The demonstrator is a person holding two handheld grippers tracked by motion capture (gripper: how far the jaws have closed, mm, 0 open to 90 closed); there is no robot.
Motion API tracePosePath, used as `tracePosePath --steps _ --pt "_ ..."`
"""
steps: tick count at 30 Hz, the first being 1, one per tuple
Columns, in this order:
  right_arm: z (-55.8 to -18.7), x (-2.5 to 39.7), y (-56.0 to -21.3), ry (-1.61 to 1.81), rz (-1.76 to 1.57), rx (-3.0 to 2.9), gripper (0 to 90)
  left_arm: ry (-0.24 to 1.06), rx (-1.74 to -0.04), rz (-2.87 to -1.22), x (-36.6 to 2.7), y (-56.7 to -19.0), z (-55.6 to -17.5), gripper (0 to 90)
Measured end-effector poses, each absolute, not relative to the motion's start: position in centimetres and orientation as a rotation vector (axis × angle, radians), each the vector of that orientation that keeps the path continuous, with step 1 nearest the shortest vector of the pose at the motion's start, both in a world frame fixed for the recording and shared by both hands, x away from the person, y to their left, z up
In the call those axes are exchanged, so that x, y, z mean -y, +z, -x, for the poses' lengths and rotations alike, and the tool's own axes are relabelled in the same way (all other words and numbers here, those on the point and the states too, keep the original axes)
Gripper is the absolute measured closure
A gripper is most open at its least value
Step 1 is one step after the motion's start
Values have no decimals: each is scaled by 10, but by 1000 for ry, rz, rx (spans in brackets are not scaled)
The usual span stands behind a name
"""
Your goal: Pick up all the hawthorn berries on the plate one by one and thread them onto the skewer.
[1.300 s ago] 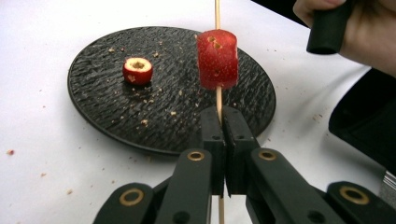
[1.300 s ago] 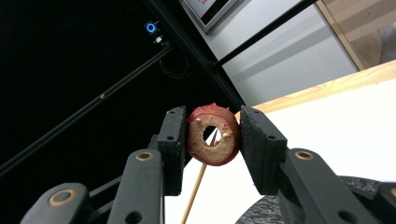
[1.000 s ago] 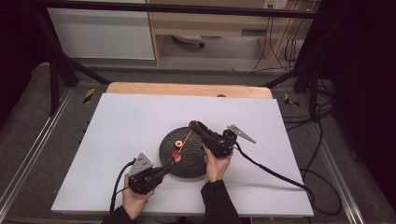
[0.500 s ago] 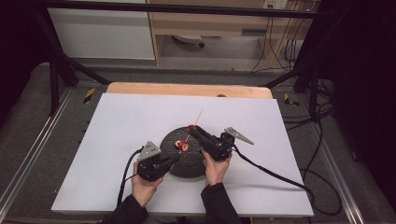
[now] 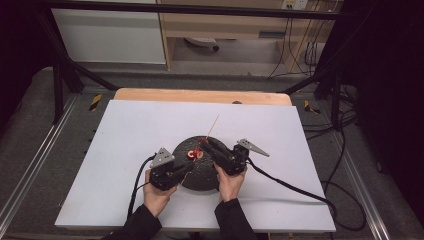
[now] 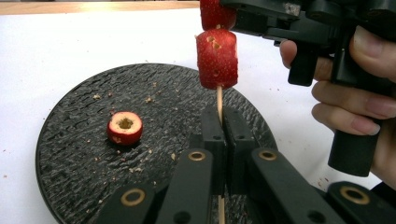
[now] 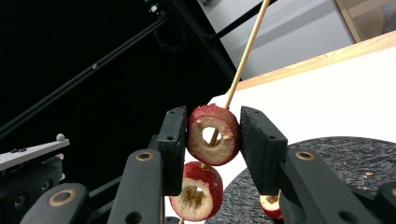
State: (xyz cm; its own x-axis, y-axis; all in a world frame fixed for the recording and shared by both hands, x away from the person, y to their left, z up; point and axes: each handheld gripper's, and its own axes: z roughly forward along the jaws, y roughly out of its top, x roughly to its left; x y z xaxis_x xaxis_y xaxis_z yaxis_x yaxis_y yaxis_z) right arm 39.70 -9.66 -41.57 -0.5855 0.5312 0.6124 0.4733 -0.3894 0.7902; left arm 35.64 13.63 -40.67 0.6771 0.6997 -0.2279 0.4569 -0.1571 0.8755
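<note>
A thin wooden skewer [image 5: 214, 123] slants up over the round black plate [image 5: 205, 175]. My left gripper [image 6: 223, 114] is shut on the skewer's lower end [image 6: 219, 100]. Two red cored fruit rings are threaded on it. My right gripper [image 7: 212, 126] is shut on the upper ring [image 7: 212, 134], with the stick passing through its hole. The lower ring [image 7: 196, 191] [image 6: 216, 58] hangs free just beneath it. A third ring [image 6: 124, 127] lies loose on the plate. In the high view the left gripper [image 5: 182, 173] and right gripper [image 5: 205, 143] meet over the plate.
The plate sits on a white board [image 5: 125, 130] laid over a wooden table [image 5: 200, 95]. Crumbs dot the plate. Cables trail from both grippers toward the near edge. A metal frame and dark floor surround the table.
My left gripper has come in from the lower left onto the plate and closed on the skewer's lower end. The right gripper has stayed over the plate with the fruit.
</note>
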Motion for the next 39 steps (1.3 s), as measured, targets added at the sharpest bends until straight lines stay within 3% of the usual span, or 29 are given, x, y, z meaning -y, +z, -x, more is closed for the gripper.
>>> tracePosePath --steps 7,25,31,39 --pt "-396 104 -407 2087 -1352 -1772 518 281 -925 -1815 -148 -408 -354 884" --pt "-399 117 -409 1590 -1249 -2216 113 335 -926 -1943 -207 -416 -339 883" --pt "-398 117 -415 1427 -1220 -2331 58 384 -925 -1985 -225 -422 -327 881" --pt "-397 117 -418 1316 -1178 -2436 40 352 -960 -1993 -246 -432 -322 881"
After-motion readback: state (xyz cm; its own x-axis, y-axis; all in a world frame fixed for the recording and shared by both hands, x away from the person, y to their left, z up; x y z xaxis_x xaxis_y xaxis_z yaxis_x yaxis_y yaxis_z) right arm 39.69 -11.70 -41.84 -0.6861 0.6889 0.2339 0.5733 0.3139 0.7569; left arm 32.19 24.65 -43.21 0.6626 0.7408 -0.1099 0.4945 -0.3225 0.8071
